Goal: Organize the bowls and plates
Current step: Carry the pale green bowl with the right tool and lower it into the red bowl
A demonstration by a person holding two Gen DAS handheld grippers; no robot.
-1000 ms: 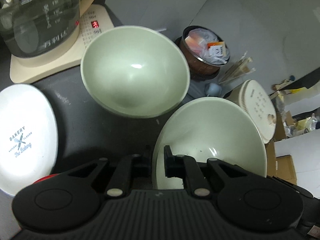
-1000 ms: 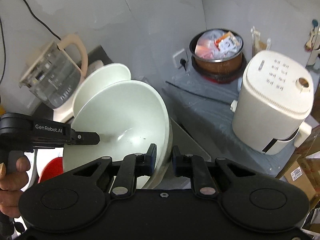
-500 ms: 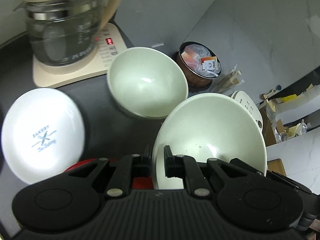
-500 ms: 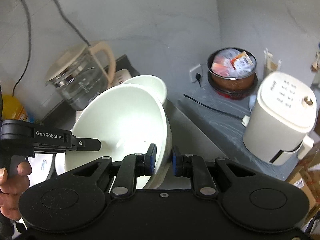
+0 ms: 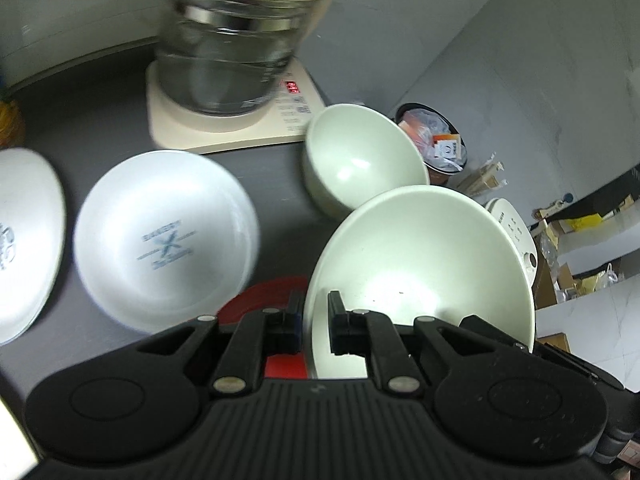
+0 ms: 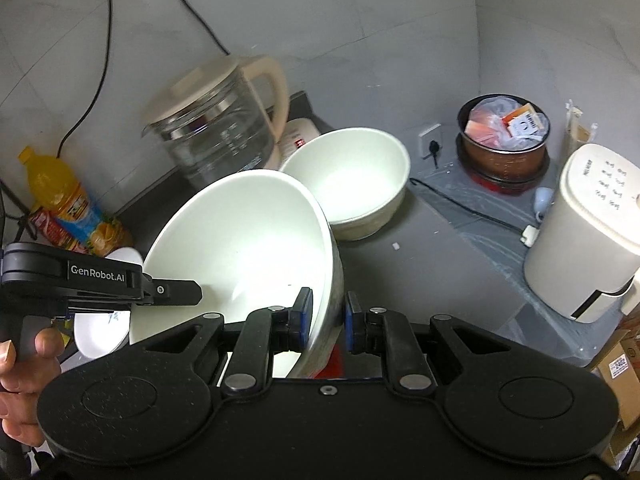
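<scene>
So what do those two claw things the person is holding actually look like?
Both are matte black plastic. The left claw has a ribbed body with two round discs, silver rivets and hinged link arms. The right claw is similar but has blue pads on its fingers. The left one's side reads "GenRobot.AI" in white.

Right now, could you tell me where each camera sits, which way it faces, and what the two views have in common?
Left wrist: on the left tongs, looking steeply down at the held green bowl, white bakery bowls and glass kettle; no hand shows.
Right wrist: on the right tongs, looking down past the same held bowl toward the kettle and air fryer; a hand shows.
Shared: held bowl, kettle, second green bowl.
</scene>
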